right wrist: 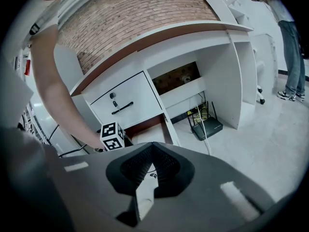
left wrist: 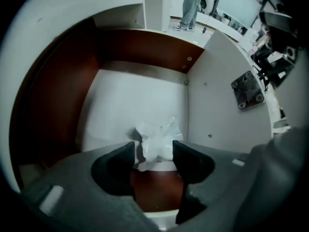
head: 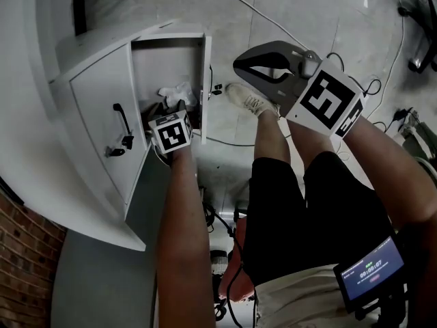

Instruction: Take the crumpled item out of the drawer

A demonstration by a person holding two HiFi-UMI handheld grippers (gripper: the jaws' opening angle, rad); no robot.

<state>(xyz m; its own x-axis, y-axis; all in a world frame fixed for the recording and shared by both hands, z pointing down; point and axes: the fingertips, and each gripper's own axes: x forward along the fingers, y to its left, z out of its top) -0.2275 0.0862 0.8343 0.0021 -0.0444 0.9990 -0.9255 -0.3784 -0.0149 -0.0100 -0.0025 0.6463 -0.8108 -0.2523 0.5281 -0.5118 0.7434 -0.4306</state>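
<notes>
The drawer [head: 167, 57] stands open, with white walls and a brown inner side [left wrist: 140, 45]. A white crumpled item [head: 176, 93] lies on its floor. My left gripper [left wrist: 154, 151] points straight down into the drawer, its marker cube [head: 171, 132] hiding the jaws in the head view. Its jaws are open and the crumpled item [left wrist: 157, 141] sits between the two fingertips, which stand beside it without squeezing it. My right gripper [head: 239, 65] hangs over the floor to the right of the drawer. It is shut [right wrist: 153, 146] with nothing in it.
A white cabinet front with a black handle [head: 123, 121] is left of the drawer. The person's leg and shoe [head: 251, 100] stand just right of it. Cables run across the floor, a router [right wrist: 206, 127] sits under the desk, and another person [right wrist: 289, 42] stands far right.
</notes>
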